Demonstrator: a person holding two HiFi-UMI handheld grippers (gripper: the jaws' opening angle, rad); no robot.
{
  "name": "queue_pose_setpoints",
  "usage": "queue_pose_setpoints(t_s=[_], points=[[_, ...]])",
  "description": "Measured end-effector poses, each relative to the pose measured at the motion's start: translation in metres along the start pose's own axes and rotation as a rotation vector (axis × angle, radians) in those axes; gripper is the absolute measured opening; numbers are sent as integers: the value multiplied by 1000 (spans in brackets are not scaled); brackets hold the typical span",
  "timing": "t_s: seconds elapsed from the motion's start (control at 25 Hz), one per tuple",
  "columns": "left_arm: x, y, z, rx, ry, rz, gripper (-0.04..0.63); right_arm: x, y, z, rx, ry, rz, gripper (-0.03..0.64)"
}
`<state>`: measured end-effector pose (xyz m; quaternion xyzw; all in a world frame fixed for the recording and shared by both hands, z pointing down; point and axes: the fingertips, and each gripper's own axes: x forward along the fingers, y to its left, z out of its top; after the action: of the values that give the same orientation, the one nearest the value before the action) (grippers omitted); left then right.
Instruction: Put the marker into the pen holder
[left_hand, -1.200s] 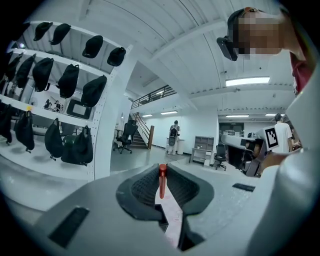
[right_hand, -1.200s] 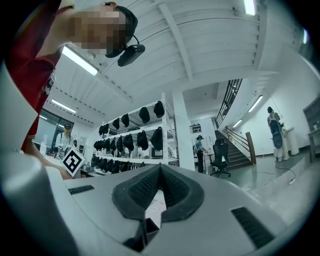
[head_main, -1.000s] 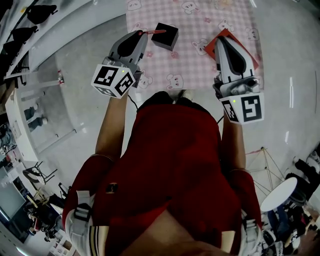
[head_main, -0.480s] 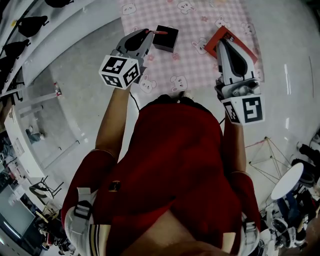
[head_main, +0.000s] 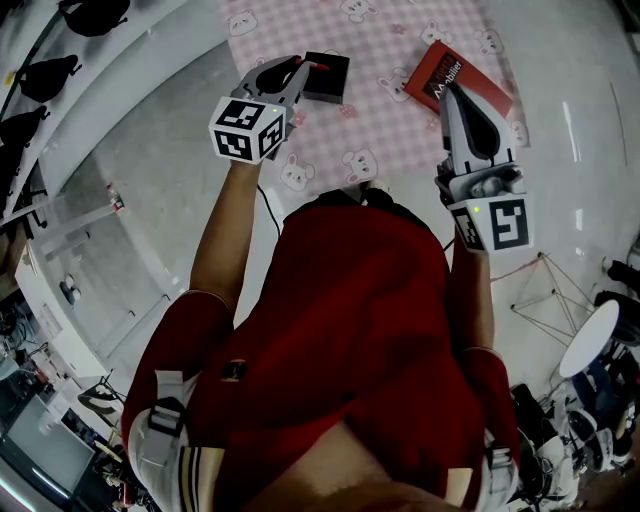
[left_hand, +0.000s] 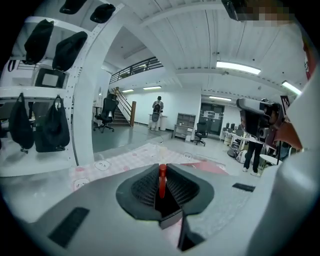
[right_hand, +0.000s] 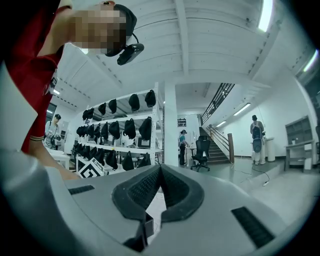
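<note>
A red marker (head_main: 316, 66) sticks out of my left gripper (head_main: 293, 66), which is shut on it. Its tip reaches the near left edge of the black square pen holder (head_main: 328, 80) standing on the pink checked cloth (head_main: 390, 130). In the left gripper view the marker (left_hand: 162, 182) stands upright between the ribbed pads of the left gripper (left_hand: 161, 167); the holder is hidden below the gripper's body. My right gripper (head_main: 447, 90) hovers over a red book (head_main: 440, 70). The right gripper (right_hand: 161, 168) is shut, with nothing between its pads.
The cloth lies on a pale glossy floor. White shelves with black bags (head_main: 40, 70) run along the left. A round white table (head_main: 590, 350) and a wire frame (head_main: 545, 300) stand at the right. People (left_hand: 158, 107) stand far off in the hall.
The left gripper has tipped up and shifted slightly right with the marker, whose tip stays by the holder's edge. The right gripper has hardly moved over the book.
</note>
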<state>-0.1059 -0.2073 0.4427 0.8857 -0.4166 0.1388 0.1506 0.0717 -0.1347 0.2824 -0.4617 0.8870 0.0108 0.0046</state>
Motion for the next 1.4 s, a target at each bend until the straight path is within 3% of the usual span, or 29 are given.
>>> queue_pose_setpoints(t_s=[0.36, 0.88, 1.4], points=[[28, 8, -21, 48, 100, -31, 52, -1, -9, -7, 2, 16, -43, -2], [54, 17, -45, 45, 223, -57, 52, -1, -22, -18, 35, 51, -77, -2], [67, 23, -60, 48, 274, -59, 52, 3, -35, -25, 46, 63, -94, -1]])
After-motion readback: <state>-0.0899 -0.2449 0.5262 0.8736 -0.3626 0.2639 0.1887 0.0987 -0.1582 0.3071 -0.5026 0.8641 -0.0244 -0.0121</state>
